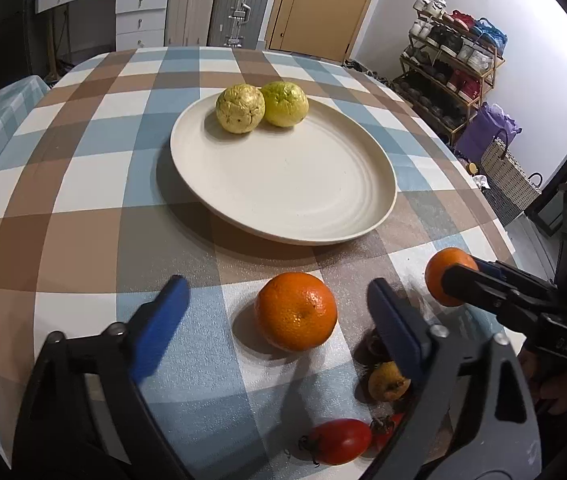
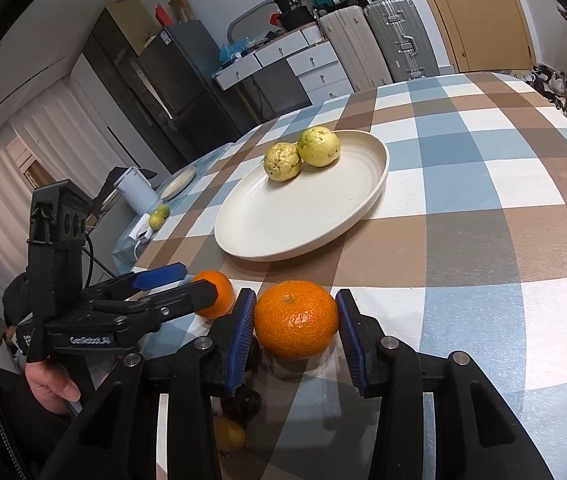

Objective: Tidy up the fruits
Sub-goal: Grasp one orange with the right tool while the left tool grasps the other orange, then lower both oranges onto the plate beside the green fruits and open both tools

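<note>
**A:** Orange ones first: I count two. Then there are two yellow-green guavas point(image 1: 239, 108) touching each other at the far side of the one cream plate point(image 1: 283, 200). Down at the near table edge I see two red tomatoes point(image 1: 341, 440), one small yellow fruit point(image 1: 387, 380) and one dark fruit point(image 1: 371, 348).

**B:** Same count here. The right gripper point(image 2: 295, 298) has its blue pads pressed on both sides of the gripped orange point(image 2: 295, 320), just in front of the plate. Can't tell if that one rests on the cloth. The left gripper point(image 1: 277, 285) is spread wide around the loose orange point(image 1: 295, 311), pads clear of it, holding nothing. That orange sits on the checked tablecloth point(image 1: 83, 200).

**A:** The tomatoes only show up in the left wrist view. The right wrist view has a fridge point(image 2: 171, 76) and two more green fruits point(image 2: 159, 216) on a side table.

**B:** Both oranges sit stem dimple up. The nearer of the tomatoes lies with its long axis left-right in the left wrist view, calyx pointing left.
</note>
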